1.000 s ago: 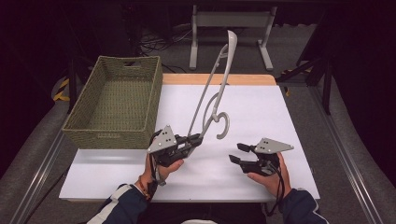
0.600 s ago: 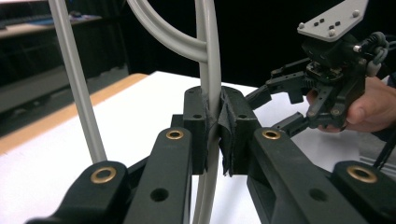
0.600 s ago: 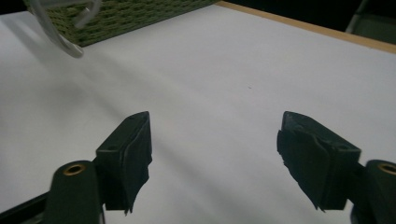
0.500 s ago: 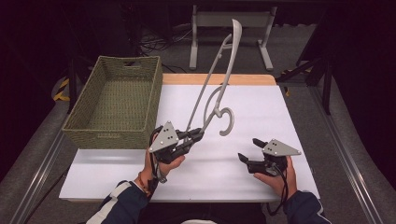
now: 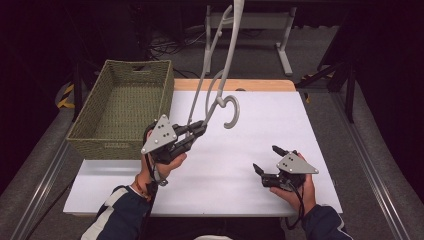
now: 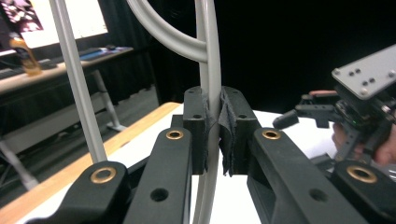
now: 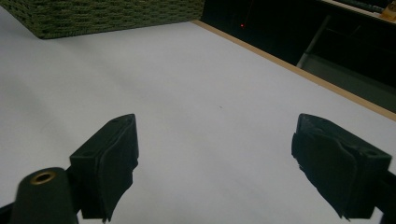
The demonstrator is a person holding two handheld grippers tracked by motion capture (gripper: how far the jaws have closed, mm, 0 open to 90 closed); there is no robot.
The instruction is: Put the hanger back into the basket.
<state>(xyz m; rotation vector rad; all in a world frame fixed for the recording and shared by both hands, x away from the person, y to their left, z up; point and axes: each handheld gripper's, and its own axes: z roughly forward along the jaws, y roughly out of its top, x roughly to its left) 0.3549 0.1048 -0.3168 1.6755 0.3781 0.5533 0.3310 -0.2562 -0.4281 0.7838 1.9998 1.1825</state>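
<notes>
The left gripper (image 5: 199,131) pinches a grey hanger (image 5: 220,95) by one thin bar, tilted up clear of the white table (image 5: 260,125); its hook (image 5: 231,111) curls just beyond the jaws; the right gripper (image 5: 267,160), spread and having just been opening, holds nothing; a woven basket (image 5: 122,107) sits left; the room behind is probably unlit.
</notes>
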